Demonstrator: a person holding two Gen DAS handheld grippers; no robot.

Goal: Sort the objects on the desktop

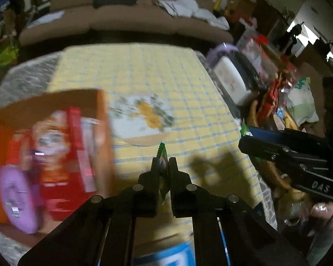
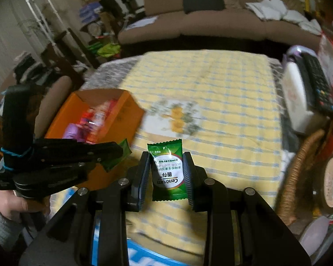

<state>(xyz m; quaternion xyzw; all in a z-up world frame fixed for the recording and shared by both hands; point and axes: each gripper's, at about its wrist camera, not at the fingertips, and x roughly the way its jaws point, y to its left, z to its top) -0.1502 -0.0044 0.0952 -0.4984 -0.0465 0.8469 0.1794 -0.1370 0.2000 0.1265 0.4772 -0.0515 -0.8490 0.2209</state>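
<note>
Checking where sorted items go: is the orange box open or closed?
Open. The orange box has no lid over it, and red packets and a purple item show inside it in both views.

A table under a yellow checked cloth (image 2: 210, 93) carries an orange box (image 2: 113, 115) and a floral mat (image 2: 177, 115)

The orange box (image 1: 48, 155) is smeared by motion blur, its contents unreadable. A blue item (image 1: 166, 255) is cut off by the bottom edge. The left tool (image 1: 164, 166) hides most of its green packet (image 1: 163, 155).
</note>
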